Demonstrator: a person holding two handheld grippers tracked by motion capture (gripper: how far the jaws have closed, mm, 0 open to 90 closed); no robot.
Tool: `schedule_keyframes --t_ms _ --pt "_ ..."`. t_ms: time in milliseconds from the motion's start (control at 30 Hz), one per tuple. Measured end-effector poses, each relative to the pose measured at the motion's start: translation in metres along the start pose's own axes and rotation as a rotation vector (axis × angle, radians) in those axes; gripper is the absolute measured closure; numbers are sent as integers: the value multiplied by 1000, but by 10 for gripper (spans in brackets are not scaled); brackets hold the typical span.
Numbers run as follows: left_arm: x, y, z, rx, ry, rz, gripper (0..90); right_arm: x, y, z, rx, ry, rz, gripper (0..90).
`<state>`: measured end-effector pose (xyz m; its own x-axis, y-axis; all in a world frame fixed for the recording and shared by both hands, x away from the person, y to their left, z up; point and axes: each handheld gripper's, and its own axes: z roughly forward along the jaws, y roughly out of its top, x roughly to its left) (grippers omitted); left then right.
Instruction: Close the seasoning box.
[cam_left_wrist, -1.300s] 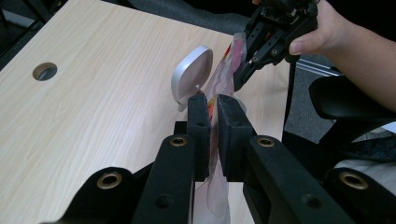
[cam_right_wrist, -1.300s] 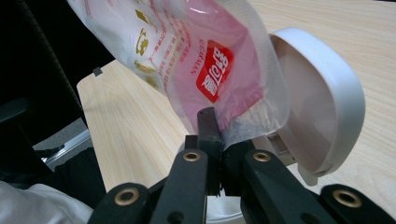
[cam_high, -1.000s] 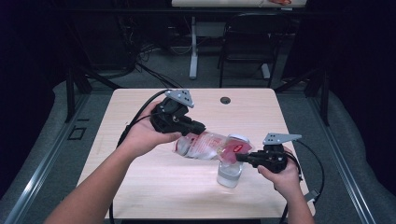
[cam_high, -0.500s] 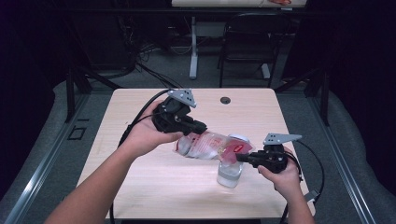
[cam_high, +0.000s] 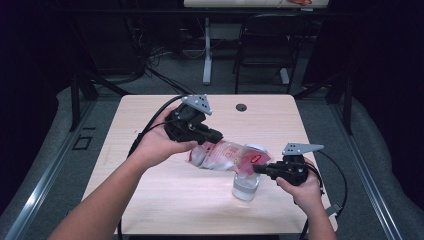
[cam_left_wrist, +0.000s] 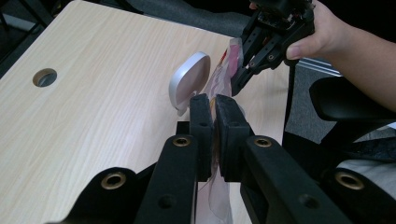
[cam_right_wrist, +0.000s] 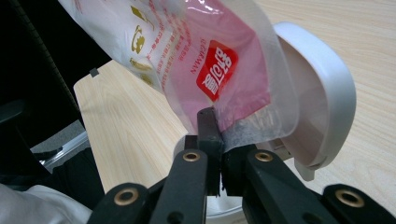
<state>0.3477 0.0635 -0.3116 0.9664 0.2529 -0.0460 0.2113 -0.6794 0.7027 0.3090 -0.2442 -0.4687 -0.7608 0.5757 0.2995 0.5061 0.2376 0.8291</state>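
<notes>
The bag (cam_high: 227, 156) is clear plastic with a pink-red wash through the middle, gold print along one side and a bright red label with white characters (easiest to read in the right gripper view (cam_right_wrist: 215, 70)). The jar (cam_high: 246, 186) beneath it, near the worktop's right edge, is see-through and pale, and its flipped-up lid (cam_left_wrist: 189, 81) is silvery white. Both grippers, the left gripper (cam_high: 212, 136) and the right gripper (cam_high: 260, 169), are black with brass-coloured rivets, each topped by a grey plate. The worktop (cam_high: 150, 195) is light wood grain, with one dark round hole (cam_high: 241, 107) near its far edge.
</notes>
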Motion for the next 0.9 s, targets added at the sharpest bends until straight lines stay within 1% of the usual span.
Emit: schedule_keyframes --t_ms 200,367,500,900 --pt "-1 2 1 4 -2 -1 869 0 0 0 -2 2 6 889" --pt "-1 4 1 7 -2 12 870 0 -1 0 2 -1 7 889" --pt "-2 5 1 8 -1 8 870 -1 -1 -1 3 -2 8 889" --pt "-2 7 2 11 -5 12 872 0 -1 -1 5 -6 11 887"
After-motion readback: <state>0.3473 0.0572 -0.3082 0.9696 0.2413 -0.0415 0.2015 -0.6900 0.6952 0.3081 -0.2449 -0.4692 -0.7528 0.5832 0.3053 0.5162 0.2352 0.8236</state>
